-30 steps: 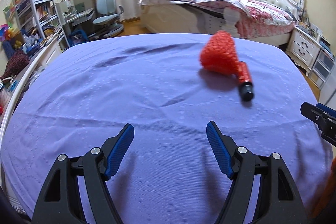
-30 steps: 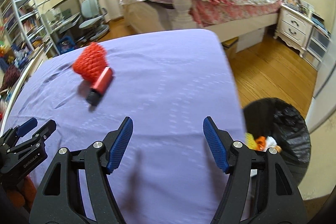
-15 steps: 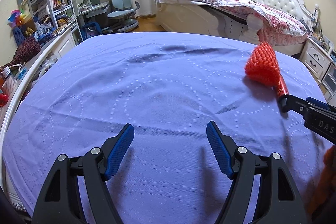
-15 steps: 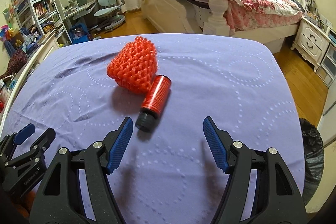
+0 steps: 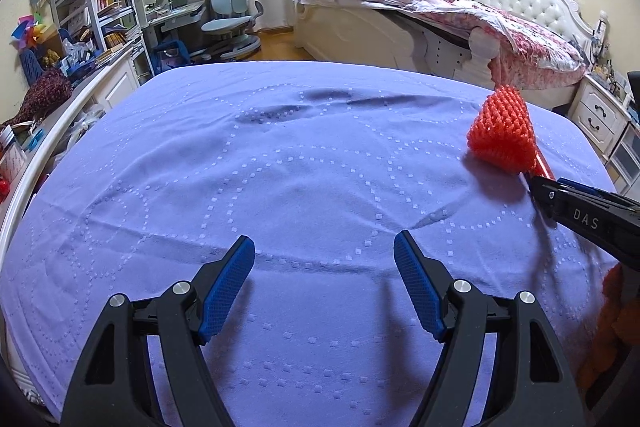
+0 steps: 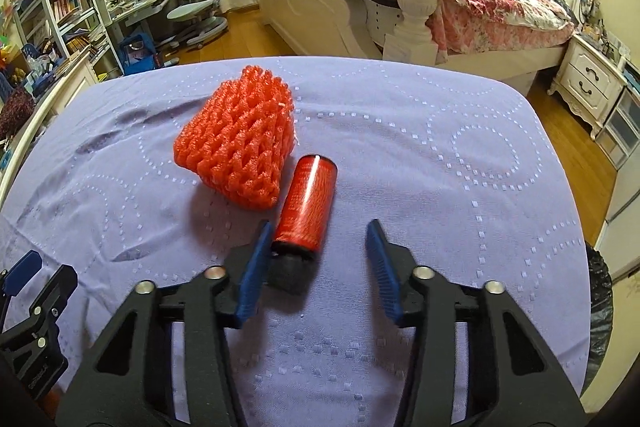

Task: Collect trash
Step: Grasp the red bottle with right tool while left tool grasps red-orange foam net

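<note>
A small red cylindrical bottle with a black cap [image 6: 306, 203] is lying on its side on the lilac cloth with dotted ring patterns [image 6: 400, 155] that is covering the table, its cap end pointing toward the right wrist camera. The right gripper [image 6: 318, 259] with black arms and blue ribbed pads is hanging over that cap end, and its jaws are closing: the left blue pad is sitting just at the cap's side, seemingly touching it, while the right pad is standing clear of the bottle with bare cloth showing between them, so the bottle is not yet being clamped. A crumpled orange-red foam fruit net [image 6: 240, 143] is resting against the bottle's far left side, touching it. In the left wrist view the same net [image 5: 502, 131] is sitting toward the cloth's right edge, with only a sliver of the bottle [image 5: 543, 167] showing behind it and the right gripper's black arm reaching in from the right. The left gripper [image 5: 324, 267] is hovering over an empty stretch of cloth, well apart from both items, its blue pads spread wide with nothing between them. A bin lined with a black plastic bag [image 6: 600, 307] is peeking out past the table's right edge, down on the wooden floor.
</note>
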